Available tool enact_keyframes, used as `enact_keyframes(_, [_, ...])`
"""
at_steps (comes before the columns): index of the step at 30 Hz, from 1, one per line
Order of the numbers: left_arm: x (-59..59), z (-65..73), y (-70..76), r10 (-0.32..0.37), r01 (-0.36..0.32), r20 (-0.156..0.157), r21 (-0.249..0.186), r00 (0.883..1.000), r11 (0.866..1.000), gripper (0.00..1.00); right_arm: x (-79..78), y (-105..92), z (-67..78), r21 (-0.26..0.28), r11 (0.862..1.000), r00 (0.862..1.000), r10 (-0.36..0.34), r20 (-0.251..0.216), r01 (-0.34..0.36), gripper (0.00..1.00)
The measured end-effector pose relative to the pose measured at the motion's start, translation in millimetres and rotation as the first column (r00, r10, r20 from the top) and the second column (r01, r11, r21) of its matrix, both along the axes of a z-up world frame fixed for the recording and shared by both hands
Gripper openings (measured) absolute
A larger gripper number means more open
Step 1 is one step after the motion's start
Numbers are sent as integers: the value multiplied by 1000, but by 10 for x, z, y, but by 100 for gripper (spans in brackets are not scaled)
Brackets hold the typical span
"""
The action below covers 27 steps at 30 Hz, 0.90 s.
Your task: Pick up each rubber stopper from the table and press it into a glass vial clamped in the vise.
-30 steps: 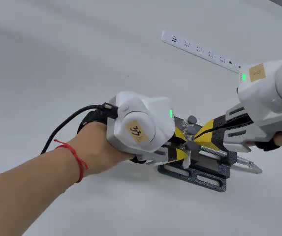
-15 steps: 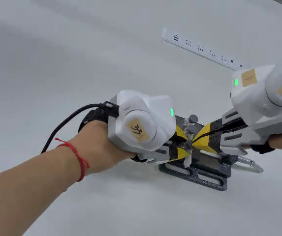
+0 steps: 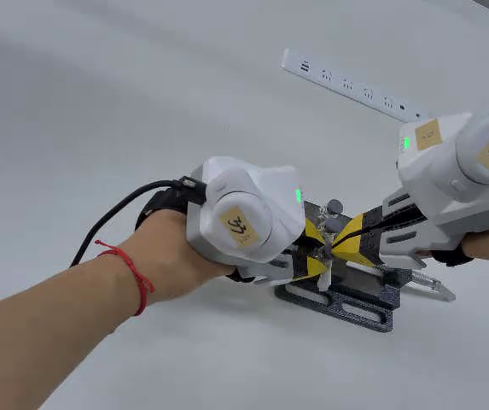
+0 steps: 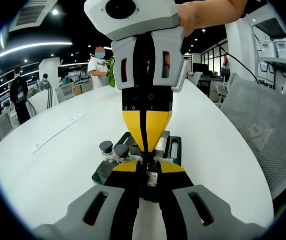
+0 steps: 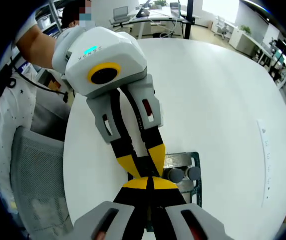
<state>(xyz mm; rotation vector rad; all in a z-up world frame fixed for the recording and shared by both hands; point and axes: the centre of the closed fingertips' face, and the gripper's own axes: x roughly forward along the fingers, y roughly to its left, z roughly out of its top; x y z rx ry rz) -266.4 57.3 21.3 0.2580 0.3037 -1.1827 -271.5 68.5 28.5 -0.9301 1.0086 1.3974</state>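
So here both grippers are crowded over the vise (image 3: 346, 303) in the middle of the white table (image 3: 142, 102). The left gripper (image 4: 150, 172) has its jaws drawn in narrow around a small glass vial (image 4: 151, 177) standing in the vise, looks like it's steadying it. The right gripper (image 5: 148, 181) comes in from the opposite side with its jaws pinched nearly together, tips right over that vial's mouth. I'd guess there's a stopper in there being pushed home, but the tips hide it, so I honestly can't tell.

Handling-wise, my take is that the rubber stopper is light, squishy and a bit grippy, so it won't slip. It can cock sideways if you pinch it off-centre, though. I'd grab it by the wide top end and leave the narrow end free to go in. The glass is the fragile bit: thin, stiff, slick. Squeeze low on the body and gently, and push straight down rather than at an angle, or it could crack or tip in the clamp.

As for containers, two more vials (image 4: 106, 147) sit side by side in the vise just beside the held one, each with a grey stopper (image 4: 122, 149) already seated in its mouth. I can't tell if there's anything inside them. There's also a power strip (image 3: 346, 85) lying well away at the far side of the table.
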Motion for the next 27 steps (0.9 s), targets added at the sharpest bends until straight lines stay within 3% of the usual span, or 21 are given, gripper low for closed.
enact_keyframes(27, [21,-5,12,1,-1,-1,2,1000,1000,10,-9,1,2,0,998,997,-63,-45,64,0])
